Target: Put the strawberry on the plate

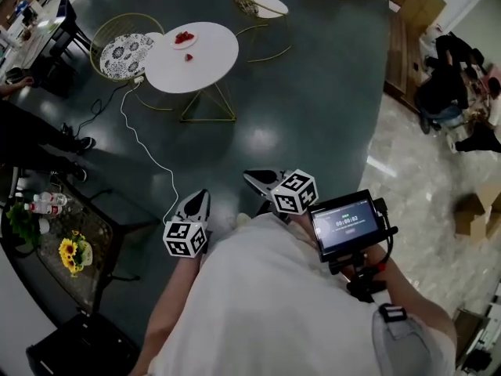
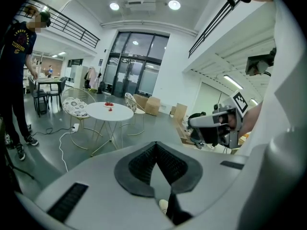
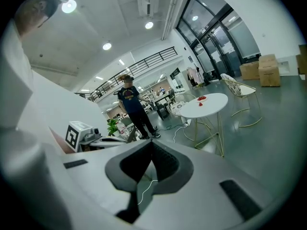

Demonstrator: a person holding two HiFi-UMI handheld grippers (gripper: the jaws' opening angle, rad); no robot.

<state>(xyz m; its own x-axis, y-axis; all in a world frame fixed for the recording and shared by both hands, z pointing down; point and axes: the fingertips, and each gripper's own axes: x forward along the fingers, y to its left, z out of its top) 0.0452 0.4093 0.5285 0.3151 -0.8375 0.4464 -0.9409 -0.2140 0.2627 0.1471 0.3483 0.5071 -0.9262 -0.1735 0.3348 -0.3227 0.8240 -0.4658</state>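
Both tools are held close against the person's body, well apart from the work. The left hand-held gripper (image 2: pixel 156 150) has its jaws pressed together with nothing between them. The right hand-held gripper (image 3: pixel 152 147) looks the same in its own view, tips meeting, with only floor and a thin white cable (image 3: pixel 146 189) showing through the gap beneath.

Far ahead of both stands the round white table (image 1: pixel 205 73). The head view looks down on its top. The plate (image 1: pixel 184 37) sits toward the edge farthest from the hand-held grippers and carries red fruit. A single strawberry (image 1: pixel 189 56) lies on the bare table just on the near side of the plate, not touching it. The two gripper views see the table only from the side, small, with the fruit as red specks.

The left gripper view catches the right hand-held gripper off to its right, and the right gripper view catches the left one off to its left. A standing person (image 3: pixel 132 107) appears beyond it. Only the head view shows the small screen (image 1: pixel 344 222) mounted just behind the right hand-held gripper.
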